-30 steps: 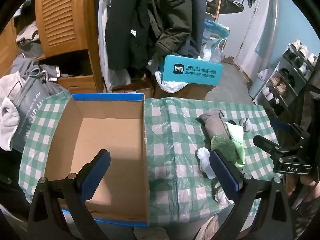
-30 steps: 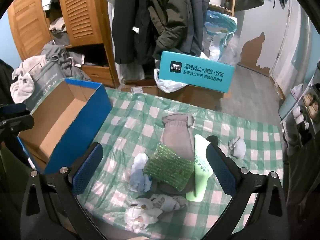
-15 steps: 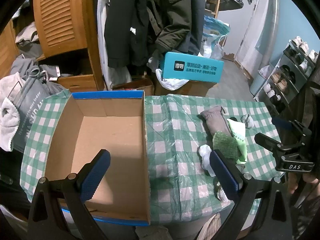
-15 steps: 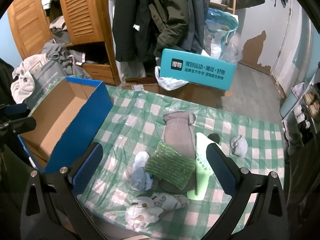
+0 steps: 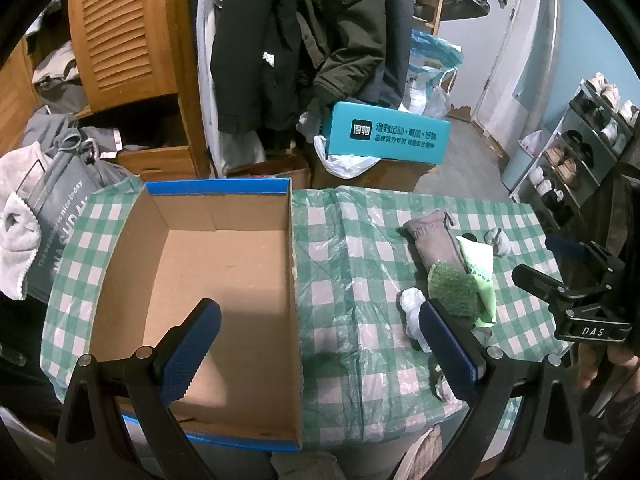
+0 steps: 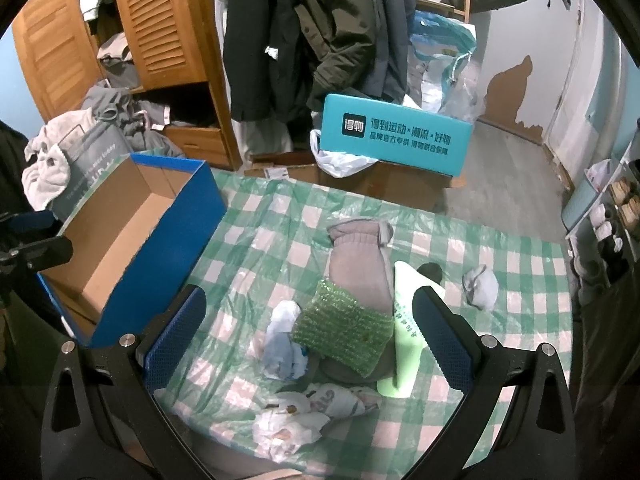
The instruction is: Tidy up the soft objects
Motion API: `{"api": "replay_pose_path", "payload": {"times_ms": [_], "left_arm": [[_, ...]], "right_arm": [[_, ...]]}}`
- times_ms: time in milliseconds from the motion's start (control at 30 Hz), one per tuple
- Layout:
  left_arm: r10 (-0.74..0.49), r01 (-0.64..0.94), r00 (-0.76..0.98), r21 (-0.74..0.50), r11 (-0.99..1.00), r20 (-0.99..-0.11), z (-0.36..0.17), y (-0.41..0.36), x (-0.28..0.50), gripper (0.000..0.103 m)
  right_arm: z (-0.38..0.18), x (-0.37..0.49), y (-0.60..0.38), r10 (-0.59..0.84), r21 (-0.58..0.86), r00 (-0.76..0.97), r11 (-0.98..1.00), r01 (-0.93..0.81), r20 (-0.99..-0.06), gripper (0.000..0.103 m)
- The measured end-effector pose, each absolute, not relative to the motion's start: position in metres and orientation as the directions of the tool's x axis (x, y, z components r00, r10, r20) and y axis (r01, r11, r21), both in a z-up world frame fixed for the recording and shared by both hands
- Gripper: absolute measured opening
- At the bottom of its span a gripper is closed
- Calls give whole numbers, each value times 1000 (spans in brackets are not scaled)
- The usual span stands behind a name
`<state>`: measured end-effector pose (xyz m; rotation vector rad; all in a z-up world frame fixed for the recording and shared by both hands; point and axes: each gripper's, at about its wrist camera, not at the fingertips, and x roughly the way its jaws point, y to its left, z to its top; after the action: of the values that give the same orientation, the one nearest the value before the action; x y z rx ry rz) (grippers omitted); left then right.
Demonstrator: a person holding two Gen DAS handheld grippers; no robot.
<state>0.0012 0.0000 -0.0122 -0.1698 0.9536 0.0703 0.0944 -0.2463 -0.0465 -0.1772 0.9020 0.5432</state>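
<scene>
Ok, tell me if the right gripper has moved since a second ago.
Yes. The right gripper has drawn back slightly: the green sponge sits higher between its fingers, nearer the teal box.

Our left claw (image 5: 320, 350) has two black arms tipped with blue pads (image 5: 188, 354) in a fine ribbed texture, and silver round screws sit at the pivots. Our right claw (image 6: 310, 336) is built the same: matte black frame with triangular cut-outs, blue pads (image 6: 444, 344), silver screws. From the left camera its black body bears white lettering "DAS", with bare skin of our right hand (image 5: 600, 364) below it.
</scene>
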Motion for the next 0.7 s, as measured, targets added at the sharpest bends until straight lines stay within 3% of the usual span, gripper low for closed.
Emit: {"api": "replay_pose_path", "payload": {"times_ms": [700], "left_arm": [[-14, -136, 567, -110, 985, -824, -17, -2, 1, 101]], "right_arm": [[-46, 95, -246, 371, 78, 492, 852, -518, -787, 101]]}}
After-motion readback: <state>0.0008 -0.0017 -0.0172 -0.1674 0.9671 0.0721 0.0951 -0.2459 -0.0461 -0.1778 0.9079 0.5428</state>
